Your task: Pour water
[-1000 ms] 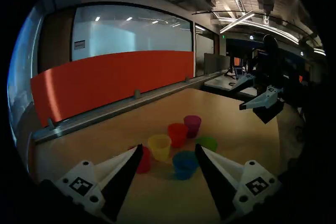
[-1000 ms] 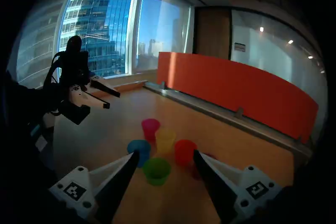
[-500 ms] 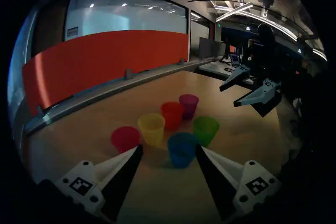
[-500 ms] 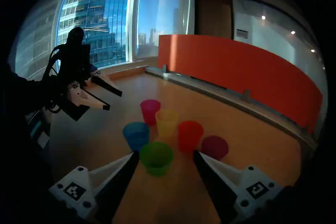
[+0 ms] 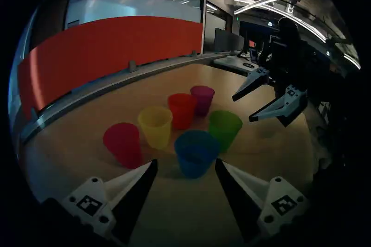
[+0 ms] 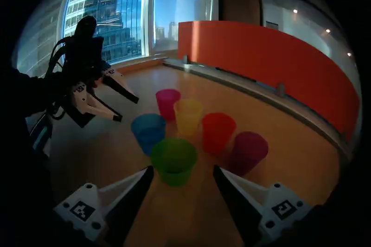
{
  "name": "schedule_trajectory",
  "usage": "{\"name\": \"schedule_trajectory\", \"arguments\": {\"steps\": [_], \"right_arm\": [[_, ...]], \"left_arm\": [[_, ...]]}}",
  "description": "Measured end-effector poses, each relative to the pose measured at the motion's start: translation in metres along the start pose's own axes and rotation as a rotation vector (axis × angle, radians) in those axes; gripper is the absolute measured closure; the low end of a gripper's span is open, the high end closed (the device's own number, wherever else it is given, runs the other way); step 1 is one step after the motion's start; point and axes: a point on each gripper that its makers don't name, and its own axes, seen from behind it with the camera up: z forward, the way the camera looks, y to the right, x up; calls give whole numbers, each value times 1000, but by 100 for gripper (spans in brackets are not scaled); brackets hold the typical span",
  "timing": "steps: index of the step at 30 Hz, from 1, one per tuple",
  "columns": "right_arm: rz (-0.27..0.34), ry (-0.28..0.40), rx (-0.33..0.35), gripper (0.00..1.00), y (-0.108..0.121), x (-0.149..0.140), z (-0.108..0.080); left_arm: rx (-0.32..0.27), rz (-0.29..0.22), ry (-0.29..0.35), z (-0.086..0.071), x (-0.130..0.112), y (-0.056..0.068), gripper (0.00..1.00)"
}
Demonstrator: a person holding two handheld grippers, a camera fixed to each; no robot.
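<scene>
Wooden table (image 5: 65, 149), six cups (image 5: 182, 108); left tool (image 5: 185, 161), right tool (image 6: 182, 168) open, marker-tagged.

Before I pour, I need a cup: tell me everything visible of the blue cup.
The blue cup is a tapered tumbler of translucent-looking plastic, upright, mouth open, on the wooden table. It stands just ahead of the open left tool, untouched by it, close beside the green cup. Whether it holds water is unclear.

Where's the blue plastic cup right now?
In the left gripper view, the blue plastic cup stands nearest, just ahead of the left gripper, with the yellow plastic cup behind-left and the green plastic cup behind-right.
</scene>
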Motion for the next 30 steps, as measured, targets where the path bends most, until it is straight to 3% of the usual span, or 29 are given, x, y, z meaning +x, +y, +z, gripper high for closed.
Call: {"name": "schedule_trajectory", "arguments": {"steps": [14,30], "right_arm": [[-12,-53,31,1,-8,-19,24],[-18,-88,54,1,-14,-20,49]], "left_arm": [[-31,14,-71,26,-20,9,8],[-53,17,-116,47,-27,12,8]]}}
